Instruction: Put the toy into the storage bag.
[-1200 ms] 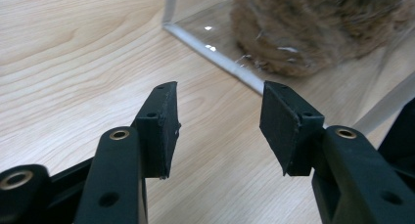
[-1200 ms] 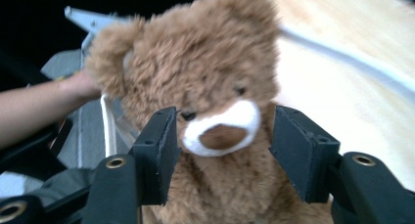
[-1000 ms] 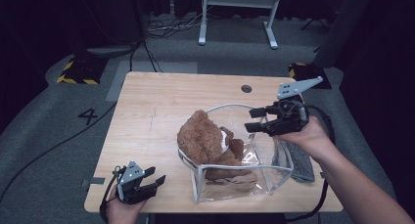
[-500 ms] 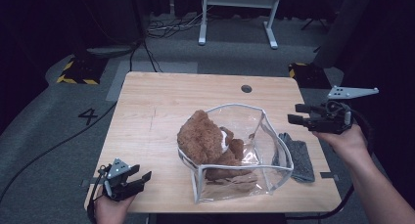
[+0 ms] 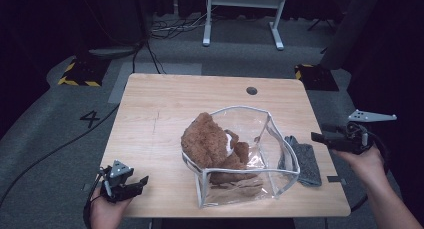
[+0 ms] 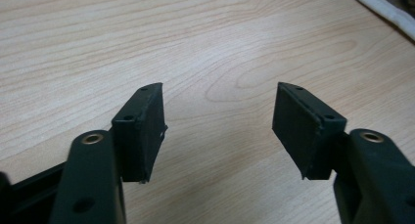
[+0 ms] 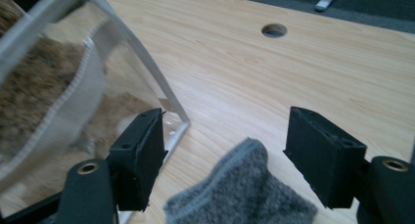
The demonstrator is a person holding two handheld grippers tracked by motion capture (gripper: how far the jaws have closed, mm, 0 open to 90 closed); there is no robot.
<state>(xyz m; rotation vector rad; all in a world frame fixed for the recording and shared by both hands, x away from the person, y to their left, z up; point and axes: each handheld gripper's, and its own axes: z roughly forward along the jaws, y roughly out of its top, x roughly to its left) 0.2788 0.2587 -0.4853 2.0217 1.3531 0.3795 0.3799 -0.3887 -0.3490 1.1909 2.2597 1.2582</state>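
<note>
A brown plush toy [image 5: 207, 139] lies half inside a clear plastic bag with white trim [image 5: 240, 109] in the middle of the wooden table [image 5: 165, 104]. A grey cloth [image 5: 305, 161] lies flat just right of the bag. My left gripper [image 5: 139, 185] rests at the table's front left corner, open over bare wood [image 6: 219, 101]; its jaws have just been opening with nothing between them. My right gripper [image 5: 317, 137] hovers by the table's right edge, open, its jaws also just widened. It faces the grey cloth [image 7: 240, 190] and the bag's corner [image 7: 142, 53], touching neither.
A round cable hole [image 5: 251, 90] sits near the table's far edge. On the floor behind stand a white metal frame [image 5: 240, 14], two yellow-and-black striped blocks [image 5: 80, 74], and loose cables [image 5: 50, 154] at the left.
My right gripper has left the bag's right rim and swung out right and down to the table's edge. My left gripper slid a little toward the front left corner. Both jaws opened wider.
</note>
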